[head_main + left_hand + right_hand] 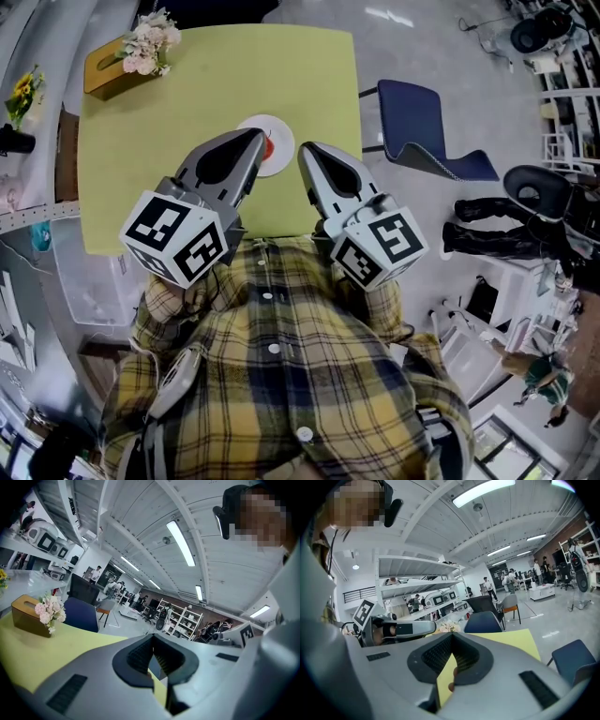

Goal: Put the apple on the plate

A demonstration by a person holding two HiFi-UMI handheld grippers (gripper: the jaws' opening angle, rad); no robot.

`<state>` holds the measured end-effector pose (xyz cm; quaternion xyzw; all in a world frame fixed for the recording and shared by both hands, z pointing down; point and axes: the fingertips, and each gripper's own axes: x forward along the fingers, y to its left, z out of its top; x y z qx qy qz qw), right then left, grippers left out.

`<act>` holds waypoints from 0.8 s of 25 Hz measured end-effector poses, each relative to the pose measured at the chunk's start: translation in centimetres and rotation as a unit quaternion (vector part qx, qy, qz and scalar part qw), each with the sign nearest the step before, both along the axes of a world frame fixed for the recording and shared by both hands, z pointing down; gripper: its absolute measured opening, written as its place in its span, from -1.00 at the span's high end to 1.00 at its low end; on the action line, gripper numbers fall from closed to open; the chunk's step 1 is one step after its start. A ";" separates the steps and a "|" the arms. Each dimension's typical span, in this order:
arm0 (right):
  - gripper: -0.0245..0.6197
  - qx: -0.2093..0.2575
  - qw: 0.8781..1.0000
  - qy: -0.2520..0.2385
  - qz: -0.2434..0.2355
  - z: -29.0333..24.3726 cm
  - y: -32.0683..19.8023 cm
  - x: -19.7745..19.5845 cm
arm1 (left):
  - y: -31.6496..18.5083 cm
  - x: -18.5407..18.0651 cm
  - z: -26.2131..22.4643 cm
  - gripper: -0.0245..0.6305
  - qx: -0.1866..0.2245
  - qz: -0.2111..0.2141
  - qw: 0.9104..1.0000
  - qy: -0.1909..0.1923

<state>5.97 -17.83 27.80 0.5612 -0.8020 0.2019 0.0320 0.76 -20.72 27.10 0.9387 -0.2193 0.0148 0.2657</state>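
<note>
Head view: left gripper (257,137) and right gripper (306,150) side by side over green table (169,178), person's checked shirt below. Both sets of jaws pressed together, nothing between them. Red apple (269,148) sits on white plate (274,170) mid-table, partly hidden behind left gripper's tip. Flower-topped box (105,75) at far left corner.

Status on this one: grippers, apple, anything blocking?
Left gripper shut, empty. Right gripper shut, empty. Apple sits on plate, partly hidden behind left gripper. Tissue box at far corner, not in the way.
</note>
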 end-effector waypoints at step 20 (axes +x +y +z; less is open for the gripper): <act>0.93 -0.010 1.000 0.007 0.008 0.9 0.3 0.1 | 0.3 0.2 0.6 0.90 -0.006 0.011 1.000 -0.005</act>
